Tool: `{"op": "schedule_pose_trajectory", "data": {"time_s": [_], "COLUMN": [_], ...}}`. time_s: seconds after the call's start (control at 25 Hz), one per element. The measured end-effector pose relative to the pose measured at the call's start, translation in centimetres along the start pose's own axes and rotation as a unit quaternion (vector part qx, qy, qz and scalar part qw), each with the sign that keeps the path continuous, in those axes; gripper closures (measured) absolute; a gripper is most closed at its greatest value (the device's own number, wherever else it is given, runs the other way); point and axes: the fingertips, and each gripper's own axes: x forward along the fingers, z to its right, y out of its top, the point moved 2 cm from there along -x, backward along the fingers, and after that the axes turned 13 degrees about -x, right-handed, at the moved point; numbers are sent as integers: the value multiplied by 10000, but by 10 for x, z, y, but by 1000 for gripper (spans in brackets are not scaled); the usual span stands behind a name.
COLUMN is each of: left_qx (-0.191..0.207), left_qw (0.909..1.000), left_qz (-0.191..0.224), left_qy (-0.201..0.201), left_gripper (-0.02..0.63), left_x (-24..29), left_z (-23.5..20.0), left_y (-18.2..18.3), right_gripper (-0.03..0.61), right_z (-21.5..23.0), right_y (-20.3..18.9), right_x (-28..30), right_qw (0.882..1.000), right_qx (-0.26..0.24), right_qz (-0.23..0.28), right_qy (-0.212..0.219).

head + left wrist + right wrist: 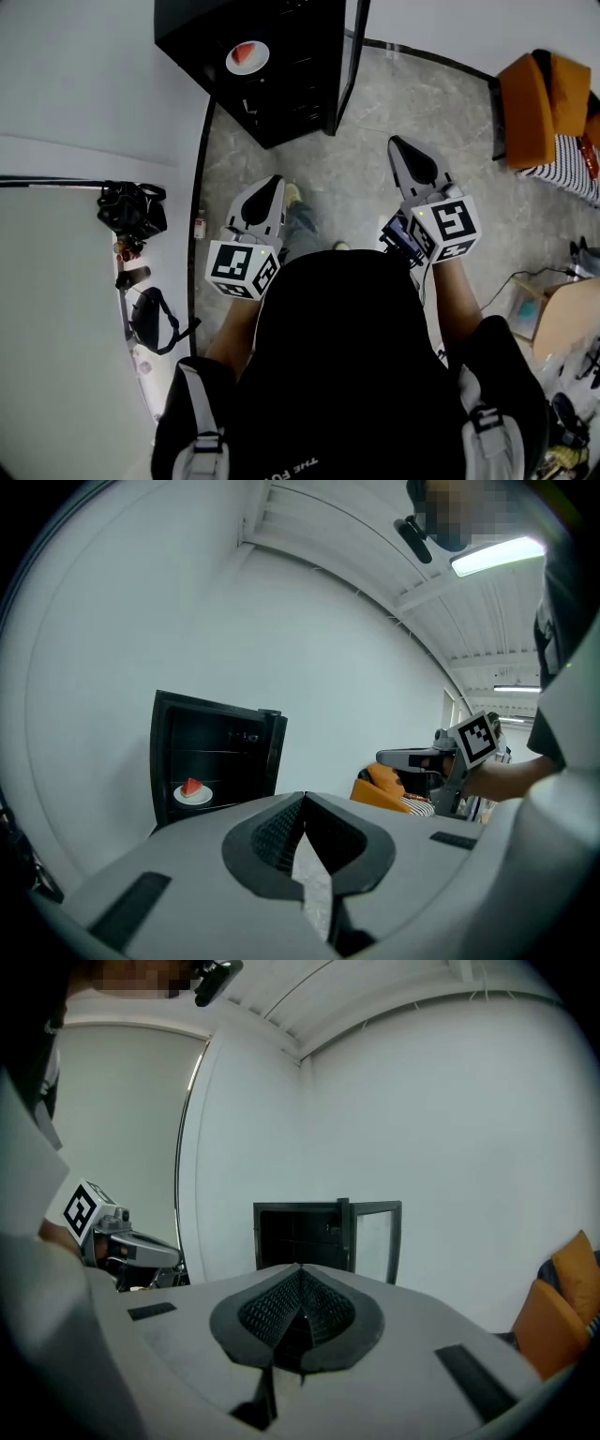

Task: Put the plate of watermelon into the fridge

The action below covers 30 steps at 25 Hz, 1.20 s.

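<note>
Fridge (300, 94) stands open, door (348, 66) swung to its right. Bare floor (375, 122) is seen before the fridge. Part of the interior is taken by the plate of watermelon (247, 57); an orange chair (539, 103) is noted well right of the fridge

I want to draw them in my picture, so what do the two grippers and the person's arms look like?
Both the left gripper and the right gripper are light grey and pointed like beaks, with black ridged pads inside. Each carries a white cube printed with black square markers. The person wears a black top with grey shoulder straps.
</note>
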Motion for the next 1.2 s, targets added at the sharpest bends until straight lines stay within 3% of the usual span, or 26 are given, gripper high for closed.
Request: {"op": "schedule_pose_trajectory", "data": {"time_s": [0.52, 1.2], "left_qx": [-23, -193], "left_qw": [9989, 9987], "left_qz": [264, 194], "left_qy": [391, 432], "left_gripper": [603, 603], "left_x": [-81, -121], "left_z": [58, 42], "left_y": [-37, -48], "right_gripper": [569, 569], "right_z": [-36, -80], "right_y": [-23, -25], "right_x": [-91, -90], "right_qw": [9996, 9995], "right_qx": [23, -41], "right_qz": [169, -80], "right_qy": [206, 292]}}
